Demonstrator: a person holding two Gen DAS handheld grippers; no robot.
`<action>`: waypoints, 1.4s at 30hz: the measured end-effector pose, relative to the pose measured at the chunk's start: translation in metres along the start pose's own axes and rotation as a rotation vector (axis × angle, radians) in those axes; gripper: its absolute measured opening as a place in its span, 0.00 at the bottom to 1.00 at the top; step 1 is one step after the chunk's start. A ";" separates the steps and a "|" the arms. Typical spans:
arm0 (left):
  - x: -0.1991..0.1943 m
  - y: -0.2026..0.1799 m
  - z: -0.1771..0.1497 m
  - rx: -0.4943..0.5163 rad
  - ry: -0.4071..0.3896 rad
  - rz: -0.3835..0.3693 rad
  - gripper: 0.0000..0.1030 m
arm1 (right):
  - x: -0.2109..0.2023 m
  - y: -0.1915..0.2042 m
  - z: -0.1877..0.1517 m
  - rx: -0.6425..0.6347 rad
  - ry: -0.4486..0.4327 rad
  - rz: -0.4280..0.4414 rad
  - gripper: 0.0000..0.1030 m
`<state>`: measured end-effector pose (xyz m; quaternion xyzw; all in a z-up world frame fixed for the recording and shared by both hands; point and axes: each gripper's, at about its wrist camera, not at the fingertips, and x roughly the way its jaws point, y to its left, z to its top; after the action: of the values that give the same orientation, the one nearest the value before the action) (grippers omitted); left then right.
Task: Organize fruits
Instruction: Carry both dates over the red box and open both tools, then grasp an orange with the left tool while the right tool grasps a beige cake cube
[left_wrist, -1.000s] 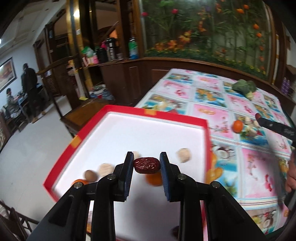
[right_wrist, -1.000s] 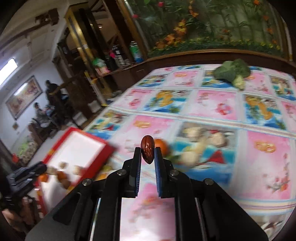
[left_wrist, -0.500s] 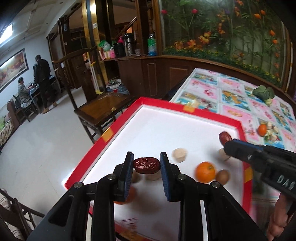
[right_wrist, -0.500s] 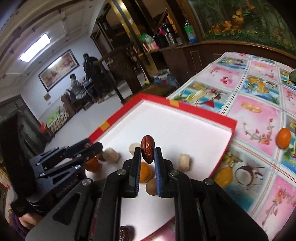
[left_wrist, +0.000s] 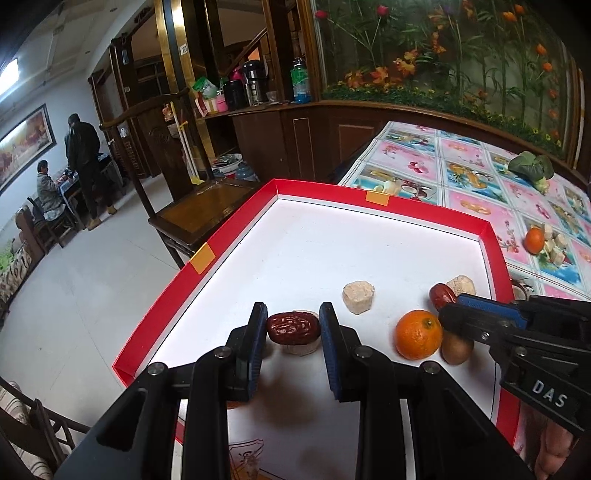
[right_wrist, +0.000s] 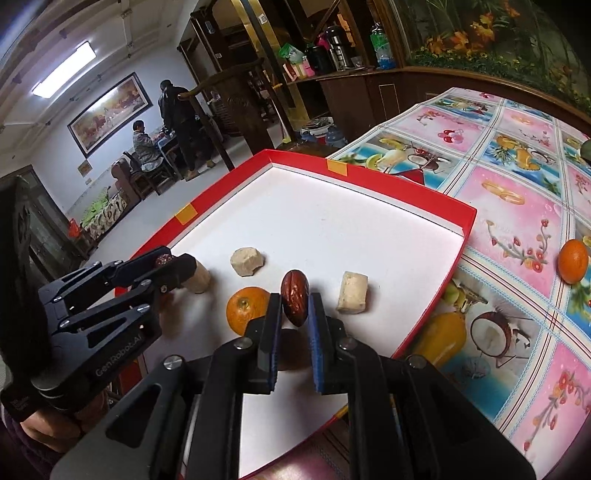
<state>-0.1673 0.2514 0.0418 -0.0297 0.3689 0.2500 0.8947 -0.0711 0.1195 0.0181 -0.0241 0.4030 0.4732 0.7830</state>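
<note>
A red-rimmed white tray (left_wrist: 236, 236) (right_wrist: 458, 236) lies at the table's near corner. My left gripper (left_wrist: 293, 326) is shut on a wrinkled red date (left_wrist: 293, 328), held crosswise low over the tray's near left part, above a beige snack piece. My right gripper (right_wrist: 293, 304) is shut on a second red date (right_wrist: 294, 302), held upright over the tray beside an orange (right_wrist: 245, 308) (left_wrist: 418, 334). From the left wrist view the right gripper (left_wrist: 448, 301) enters from the right with that date (left_wrist: 441, 295) at its tip. A brown round fruit (left_wrist: 456, 347) sits partly hidden under it.
Beige snack pieces (left_wrist: 357, 295) (right_wrist: 352, 297) (right_wrist: 246, 261) lie in the tray. On the patterned tablecloth (right_wrist: 517, 206) another orange (right_wrist: 572, 260) (left_wrist: 534, 240) and a green vegetable (left_wrist: 530, 168) rest. A wooden chair (left_wrist: 199, 214) stands left of the table; two people are far off.
Both grippers have moved in lower over the tray with their dates still held. The right gripper has come closer to the orange and the left gripper.
</note>
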 end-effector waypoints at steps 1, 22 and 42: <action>0.000 -0.002 0.000 0.005 0.001 0.006 0.28 | -0.001 0.000 -0.001 0.000 -0.001 -0.001 0.16; -0.027 -0.072 0.005 0.165 -0.016 -0.078 0.75 | -0.108 -0.139 -0.005 0.106 -0.158 -0.330 0.46; -0.013 -0.187 0.051 0.264 0.016 -0.245 0.76 | -0.086 -0.199 -0.006 0.187 -0.013 -0.485 0.28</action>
<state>-0.0546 0.0946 0.0627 0.0411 0.3992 0.0883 0.9117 0.0569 -0.0548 0.0021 -0.0442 0.4223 0.2326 0.8750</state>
